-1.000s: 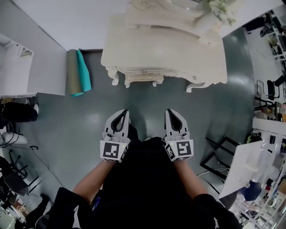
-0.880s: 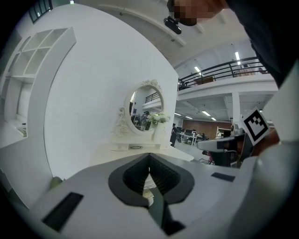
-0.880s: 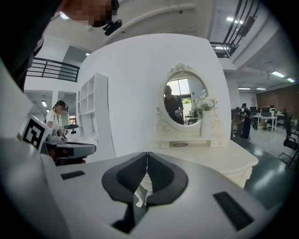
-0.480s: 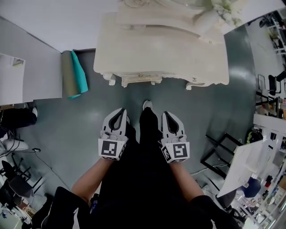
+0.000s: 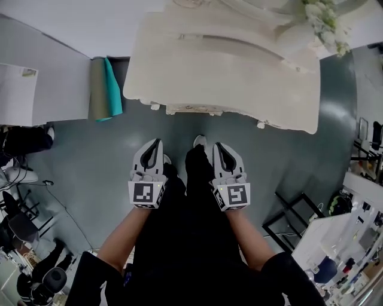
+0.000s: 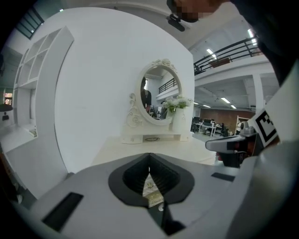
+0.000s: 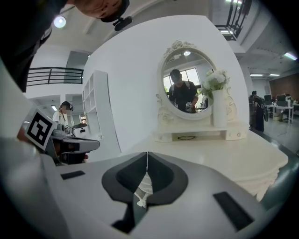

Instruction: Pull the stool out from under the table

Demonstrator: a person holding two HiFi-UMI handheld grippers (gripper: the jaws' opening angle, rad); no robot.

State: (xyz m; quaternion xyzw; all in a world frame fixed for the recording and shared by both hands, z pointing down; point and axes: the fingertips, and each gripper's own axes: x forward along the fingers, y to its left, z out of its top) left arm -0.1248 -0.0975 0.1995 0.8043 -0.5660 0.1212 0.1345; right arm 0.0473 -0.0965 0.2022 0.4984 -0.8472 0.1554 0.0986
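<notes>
Now, seen from the head view looking steeply down, a person stands facing a cream, carved dressing table (image 5: 227,72) set against a white wall, with an oval mirror (image 7: 189,79) and a vase of pale flowers (image 5: 326,15) at its back. Compared with a second ago, the table lies nearer and fills more of the frame, and one shoe (image 5: 199,141) shows stepping forward, so the person has walked up to it. The left gripper (image 5: 157,143) and the right gripper (image 5: 217,146) have moved ahead with the body, side by side and near each other, each with its jaws pressed together and nothing between them. The stool (image 5: 192,110) is tucked under the table's front edge, between the table's front legs; only a narrow strip of its cream, carved front shows, and both grippers are still apart from it over bare dark floor. Rolled mats (image 5: 106,89), grey and teal, lie by the wall to the left. The approach looks nearly complete; judging from this, the jaws would next need to spread and reach lower to take hold of the stool's front.
</notes>
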